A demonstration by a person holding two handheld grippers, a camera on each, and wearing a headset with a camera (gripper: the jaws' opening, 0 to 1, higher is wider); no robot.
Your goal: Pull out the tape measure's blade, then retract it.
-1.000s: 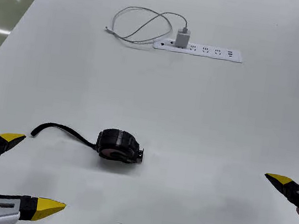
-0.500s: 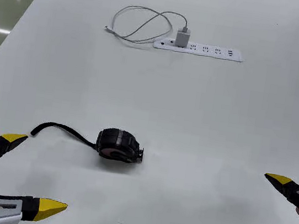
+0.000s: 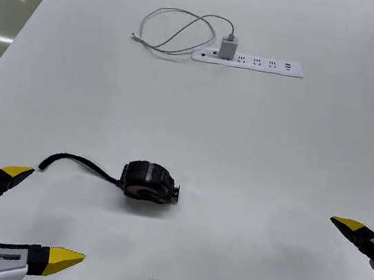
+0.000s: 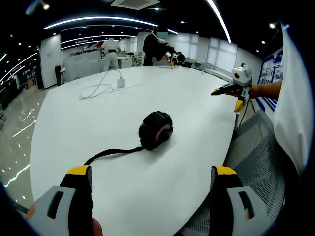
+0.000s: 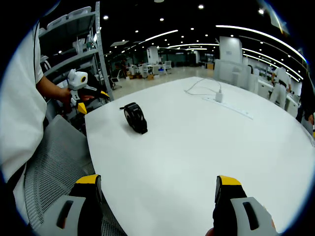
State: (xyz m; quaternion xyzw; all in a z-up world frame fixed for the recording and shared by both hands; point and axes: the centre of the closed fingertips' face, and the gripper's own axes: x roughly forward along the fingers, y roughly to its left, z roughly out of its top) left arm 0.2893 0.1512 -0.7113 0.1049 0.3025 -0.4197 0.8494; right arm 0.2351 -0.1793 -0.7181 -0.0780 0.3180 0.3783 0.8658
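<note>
left gripper (image 3: pixel 54 215) at the bottom left corner of the head view, yellow-tipped jaws wide apart, nothing between them, hovering just over the near edge of the white desk (image 3: pixel 256 143). glossy green floor (image 3: pixel 10 11) past the desk's left edge. black wrist strap (image 3: pixel 72 160) lies curved on the desk, running right to the tape measure (image 3: pixel 148 181), a black case lying on its side, near the front of the desk, closer to the left gripper than to the right, touched by neither. blade looks wound in, a small end tab at the case's right side. in the left gripper view the tape measure sits ahead of the jaws, strap trailing toward them. far back, a looped white cable (image 3: pixel 178 31) goes to a white charger (image 3: pixel 228 47) plugged into a white power strip (image 3: pixel 253 63). right gripper (image 3: pixel 306 256) at the bottom right corner, jaws wide apart, empty, well apart from the tape measure.
</note>
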